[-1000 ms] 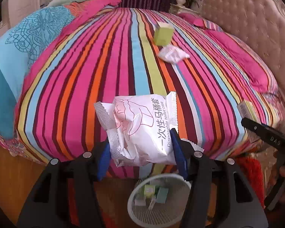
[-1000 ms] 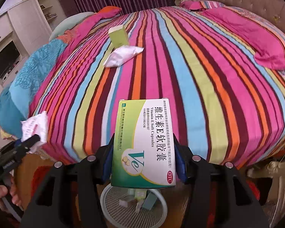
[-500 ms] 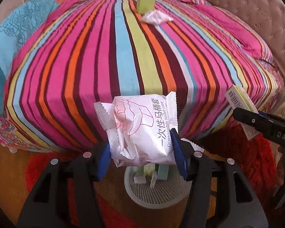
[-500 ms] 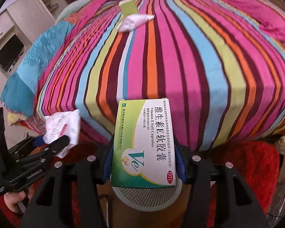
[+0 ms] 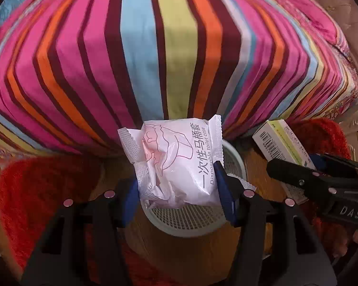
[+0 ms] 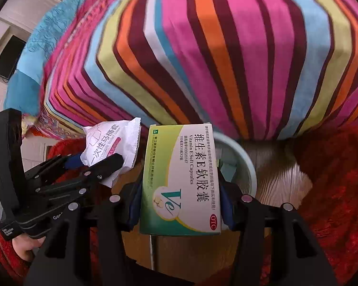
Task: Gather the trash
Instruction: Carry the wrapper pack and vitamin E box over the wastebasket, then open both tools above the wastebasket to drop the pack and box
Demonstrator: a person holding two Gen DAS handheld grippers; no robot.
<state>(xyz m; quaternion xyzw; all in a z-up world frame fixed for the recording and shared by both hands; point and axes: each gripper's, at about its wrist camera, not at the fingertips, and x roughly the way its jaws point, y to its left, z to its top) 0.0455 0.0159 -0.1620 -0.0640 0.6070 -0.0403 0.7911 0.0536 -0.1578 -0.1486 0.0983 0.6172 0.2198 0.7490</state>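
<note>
**Ana:** While the left tool [image 5: 179,181] clamps the white sachet [image 5: 176,164] by its 2 long sides, how does she judge it will handle?

**Ben:** She calls it light, soft and crinkly. The film looks slick, so a squeeze across the padded middle seems safer to her than a pinch on the serrated end seals. It hangs over the white mesh bin [image 5: 191,217], which sits on the floor at the foot of the striped bed [image 5: 140,54].

**Ana:** And the right tool [image 6: 180,190]?

**Ben:** That one is closed on a green and white carton [image 6: 180,178], pads on its 2 long edges. She reckons it is stiff but light and would dent under a hard grip. The bin rim shows at 3 o'clock of the carton.

**Ana:** What writing can be read?

**Ben:** The sachet says "Disposable toilet case" beside Chinese characters. The carton reads "Vitamin E Soft Capsules", a large "Ve" and a red "OTC" oval. From the left wrist view its barcode shows, and "DAS" on the other tool's body.
</note>
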